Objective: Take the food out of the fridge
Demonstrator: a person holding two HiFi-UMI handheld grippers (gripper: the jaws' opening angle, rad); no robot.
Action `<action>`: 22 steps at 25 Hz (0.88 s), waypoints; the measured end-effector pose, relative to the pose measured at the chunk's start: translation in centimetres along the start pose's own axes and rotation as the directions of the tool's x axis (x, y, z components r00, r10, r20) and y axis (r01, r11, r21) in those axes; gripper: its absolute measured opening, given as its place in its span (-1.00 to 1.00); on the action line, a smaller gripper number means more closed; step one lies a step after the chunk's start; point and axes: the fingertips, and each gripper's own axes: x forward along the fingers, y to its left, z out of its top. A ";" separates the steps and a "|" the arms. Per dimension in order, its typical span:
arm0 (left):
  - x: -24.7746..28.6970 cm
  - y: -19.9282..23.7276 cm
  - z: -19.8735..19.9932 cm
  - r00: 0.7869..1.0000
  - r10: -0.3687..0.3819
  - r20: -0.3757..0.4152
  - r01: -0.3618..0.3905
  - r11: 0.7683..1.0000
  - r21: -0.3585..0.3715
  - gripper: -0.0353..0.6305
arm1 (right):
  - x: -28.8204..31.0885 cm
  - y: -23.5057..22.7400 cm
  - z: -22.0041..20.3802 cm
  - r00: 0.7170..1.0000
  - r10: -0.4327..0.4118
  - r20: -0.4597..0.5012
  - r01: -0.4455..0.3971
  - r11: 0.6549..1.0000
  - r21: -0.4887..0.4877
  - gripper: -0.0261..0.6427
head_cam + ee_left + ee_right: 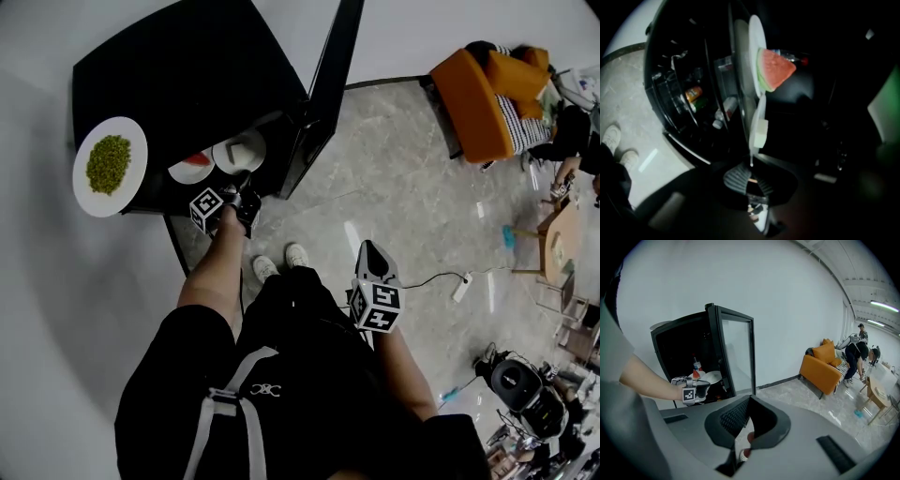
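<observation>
- Nearest us, the left gripper (751,171) sits at the bottom centre of its own view. Its jaws are pressed onto the thin rim of a plate (757,117), which shows edge-on and runs up the frame from them.
- On that plate, just above the jaws, we see a white block (762,133).
- Further up, at the top centre, a second plate (758,42) carries a melon slice (776,69) with red flesh and a green rind. We cannot tell whether the two plates touch.
- Left of the plates in that view, the open door (663,108) holds bottles and an orange can (693,93) on its shelves.
- In the head view we find this gripper at centre left, its tip inside the open front of the black fridge (187,66), with both plates on the shelf just beyond it.
- At the left edge of that view, a bean plate (111,166) heaped with green beans rests on the fridge top.
- At the bottom centre of its own view, the right gripper (749,404) has its jaws pressed together with nothing between them. In the head view it hangs at centre right, well apart from the fridge, over the grey floor (412,206).
- White shoes (265,269) stand on the floor between the two grippers in the head view.
- An orange sofa (825,364) stands against the wall at the right of the right gripper view.
</observation>
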 end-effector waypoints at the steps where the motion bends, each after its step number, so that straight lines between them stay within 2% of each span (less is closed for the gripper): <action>1: -0.3 0.2 -0.1 1.000 -0.003 -0.001 0.003 1.000 -0.004 -0.85 | 0.1 0.1 0.0 1.000 0.003 -0.001 -0.003 1.000 -0.002 -0.94; 11: -0.2 0.5 2.6 0.995 0.026 0.098 -0.030 0.999 0.037 -0.69 | -0.4 0.2 -1.1 1.000 0.004 -0.021 -0.005 1.000 -0.026 -0.94; 13: 0.0 0.2 2.7 0.996 0.034 0.088 -0.038 0.998 0.054 -0.85 | -0.6 -0.2 -1.3 1.000 -0.003 -0.025 0.003 1.000 -0.024 -0.94; 17: 0.0 -0.3 2.3 0.998 0.032 0.061 -0.037 0.997 0.074 -0.86 | -0.7 -0.7 -1.4 1.000 -0.013 -0.026 0.013 1.000 -0.021 -0.94; 22: -1.7 -1.9 1.3 0.999 -0.017 0.051 0.014 0.998 0.062 -0.87 | -0.1 0.1 -0.5 1.000 0.011 -0.009 -0.012 1.000 -0.022 -0.94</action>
